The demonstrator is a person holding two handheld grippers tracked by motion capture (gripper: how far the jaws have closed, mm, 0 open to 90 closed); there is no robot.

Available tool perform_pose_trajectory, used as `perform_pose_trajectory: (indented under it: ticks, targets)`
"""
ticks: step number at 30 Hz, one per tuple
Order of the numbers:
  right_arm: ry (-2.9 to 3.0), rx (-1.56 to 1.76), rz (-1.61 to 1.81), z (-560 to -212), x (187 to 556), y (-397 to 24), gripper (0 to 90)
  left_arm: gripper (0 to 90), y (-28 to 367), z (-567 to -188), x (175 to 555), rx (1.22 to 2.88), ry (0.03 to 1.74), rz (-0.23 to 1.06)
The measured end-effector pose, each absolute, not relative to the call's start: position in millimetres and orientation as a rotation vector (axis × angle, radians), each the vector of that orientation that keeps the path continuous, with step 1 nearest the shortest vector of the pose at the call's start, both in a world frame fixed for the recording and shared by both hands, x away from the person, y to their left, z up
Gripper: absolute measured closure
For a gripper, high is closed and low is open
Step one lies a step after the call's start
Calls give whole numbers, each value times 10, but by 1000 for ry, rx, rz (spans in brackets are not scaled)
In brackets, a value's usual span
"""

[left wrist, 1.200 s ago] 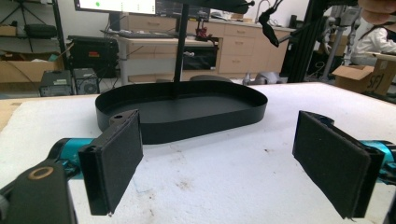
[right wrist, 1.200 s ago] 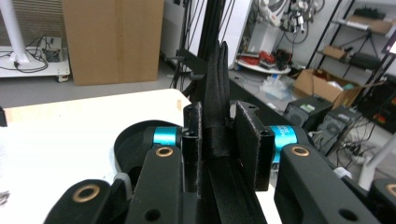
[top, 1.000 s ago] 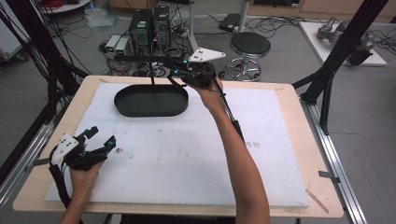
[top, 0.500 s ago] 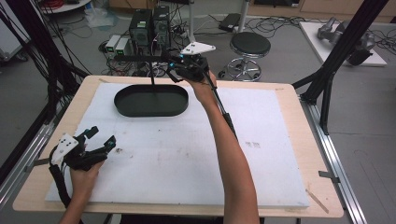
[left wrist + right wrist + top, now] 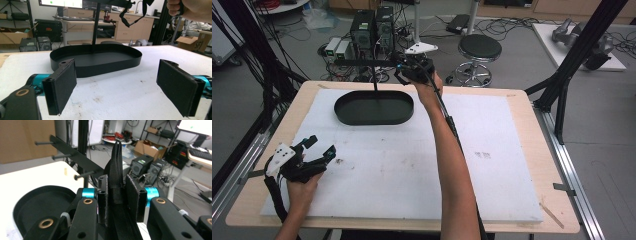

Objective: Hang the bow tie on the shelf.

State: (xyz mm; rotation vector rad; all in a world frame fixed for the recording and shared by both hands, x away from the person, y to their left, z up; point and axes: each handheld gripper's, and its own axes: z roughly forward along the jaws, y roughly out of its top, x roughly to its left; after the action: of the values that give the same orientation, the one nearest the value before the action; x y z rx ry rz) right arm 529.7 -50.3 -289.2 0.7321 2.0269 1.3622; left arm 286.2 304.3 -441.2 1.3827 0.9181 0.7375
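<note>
Matt black, metal-looking oval tray with thin smooth wall and upright post. White foam-like mat, dull, slightly grainy, scuffed with dark smudges. Pale raw wood along table edge, unvarnished, faintly grained. Black strap of woven cloth, folded, soft sheen on edges, pinched between pads of right gripper. Rough, matt, felt-like pads on left gripper; anodised turquoise metal collars, brass-coloured rivets, black arms possibly plastic. Flat black bar with smooth pegs, probably painted metal.
</note>
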Motion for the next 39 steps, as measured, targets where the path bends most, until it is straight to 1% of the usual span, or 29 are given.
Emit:
perform_pose_trajectory:
  ticks: [11, 39]
  targets:
    - [2050, 806, 1276, -3003, 5348, -675, 724, 165, 3039, -4411, 2862, 1384, 917, 738]
    - [2064, 805, 1231, -3040, 5344, -638, 703, 165, 3036, -4411, 2862, 1383, 917, 735]
